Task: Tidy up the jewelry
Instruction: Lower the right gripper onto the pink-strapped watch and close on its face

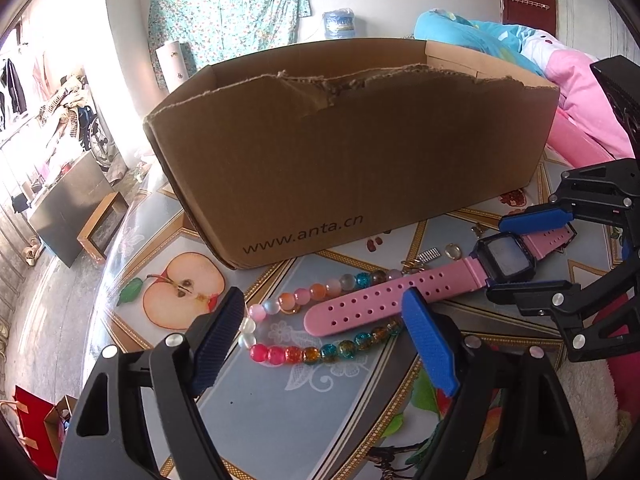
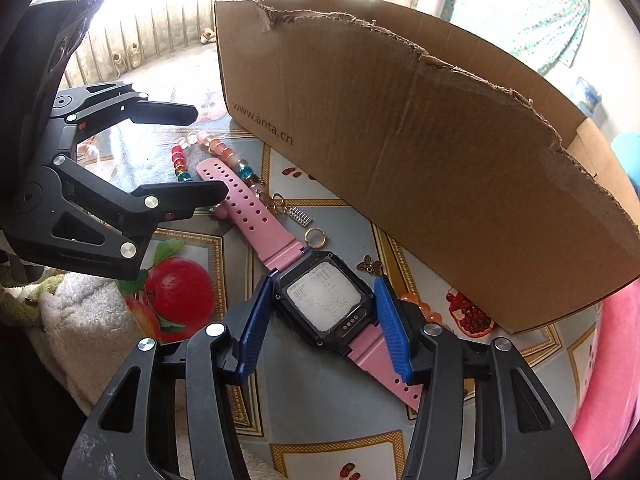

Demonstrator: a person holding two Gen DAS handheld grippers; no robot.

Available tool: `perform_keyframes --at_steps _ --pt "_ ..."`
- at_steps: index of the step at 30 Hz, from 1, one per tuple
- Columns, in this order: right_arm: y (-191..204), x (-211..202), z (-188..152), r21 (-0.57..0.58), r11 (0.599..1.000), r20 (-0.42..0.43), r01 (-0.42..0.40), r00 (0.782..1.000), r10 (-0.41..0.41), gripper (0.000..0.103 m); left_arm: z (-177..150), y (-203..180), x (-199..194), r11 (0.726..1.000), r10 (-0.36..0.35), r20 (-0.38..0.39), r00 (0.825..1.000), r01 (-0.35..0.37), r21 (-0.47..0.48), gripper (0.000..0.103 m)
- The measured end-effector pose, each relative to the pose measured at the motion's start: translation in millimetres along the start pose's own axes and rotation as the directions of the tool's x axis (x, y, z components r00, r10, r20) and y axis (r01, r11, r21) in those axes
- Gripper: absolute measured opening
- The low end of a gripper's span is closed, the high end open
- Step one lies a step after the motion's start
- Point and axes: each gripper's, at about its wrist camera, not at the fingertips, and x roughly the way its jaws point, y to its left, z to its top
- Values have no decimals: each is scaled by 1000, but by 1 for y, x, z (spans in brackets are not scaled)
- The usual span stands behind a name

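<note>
On the bench [image 2: 248,364], in front of the box [image 2: 400,152], we see a pink watch [image 2: 326,304] lying flat across a ring of beads [image 1: 308,354]. Our right tool [image 2: 320,344] has a pad on each side of the watch face, close in, but we cannot tell if both touch. Our left tool [image 1: 324,332] stands wide over the strap end and beads, holding nothing.

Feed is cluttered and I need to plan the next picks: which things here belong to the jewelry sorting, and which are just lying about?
Job items:
- pink watch, between the right gripper pads
- bead bracelet, under the left gripper
- gold ring
- butterfly charm
- cardboard box

Lying about:
- white towel
- pink bedding
- red bag
</note>
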Motion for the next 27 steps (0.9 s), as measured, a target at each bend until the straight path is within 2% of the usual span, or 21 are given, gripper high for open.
perform_keyframes --at_steps 4,9,13,16,18,22,27 --pt "-5 2 3 9 1000 -4 -5 1000 5 48 -4 0 -9 999 -10 30 999 9 35 79" --pt "-9 -1 2 41 999 0 -36 999 36 48 -9 -17 -20 987 -20 76 997 7 162 79" --pt "-17 -7 3 66 996 6 -66 998 66 48 -14 -32 -20 966 -25 79 997 4 260 77" --pt "-23 -11 4 84 993 13 -83 997 82 48 -17 -42 -17 944 -24 77 997 -3 329 67" --pt "-26 -15 5 95 991 17 -92 996 90 48 -19 -48 -14 928 -19 71 997 -9 372 55" --pt "-34 -24 5 114 988 27 -108 994 106 48 -23 -58 -11 897 -22 76 997 -14 442 43" --pt "-39 -32 5 132 985 41 -114 993 110 48 -23 -67 -8 885 -17 80 997 -22 465 22"
